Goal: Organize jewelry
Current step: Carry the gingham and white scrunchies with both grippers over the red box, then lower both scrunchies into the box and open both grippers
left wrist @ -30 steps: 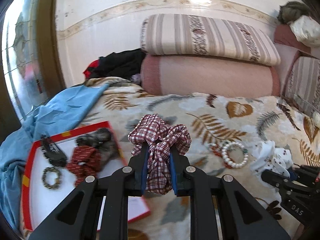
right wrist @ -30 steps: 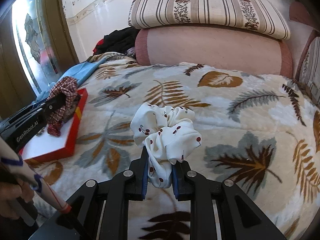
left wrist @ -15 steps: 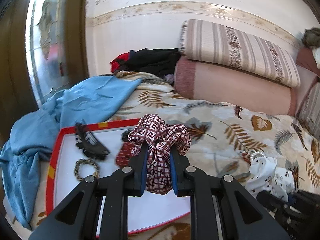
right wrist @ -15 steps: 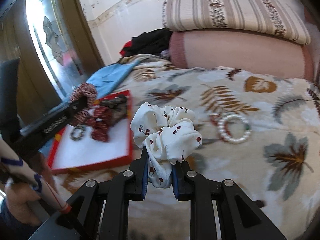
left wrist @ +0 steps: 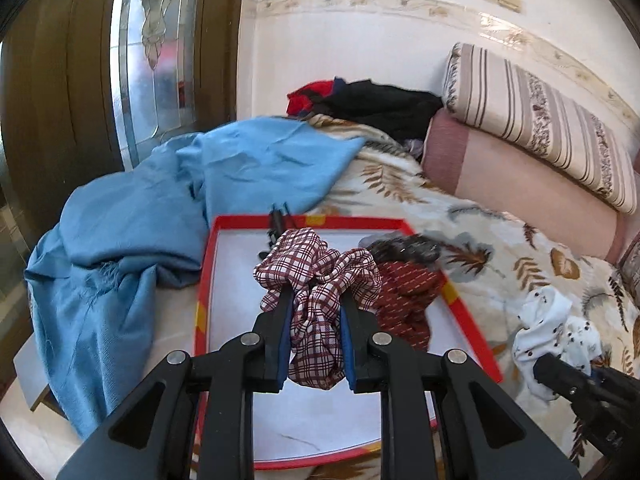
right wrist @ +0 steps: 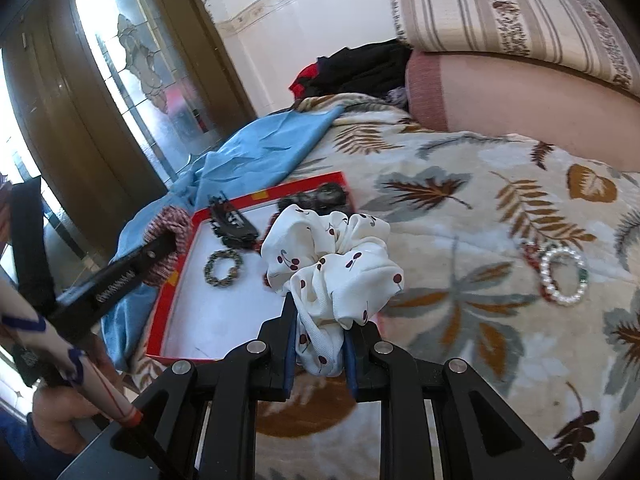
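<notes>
Both grippers carry loads, the left gripper [left wrist: 316, 320] clamping a plaid scrunchie [left wrist: 316, 276] over the red-rimmed tray [left wrist: 472, 320], the right gripper [right wrist: 320, 344] pinching a cherry-print scrunchie [right wrist: 332, 264]; a pearl bracelet [right wrist: 564, 276] at three o'clock remains unsorted.
</notes>
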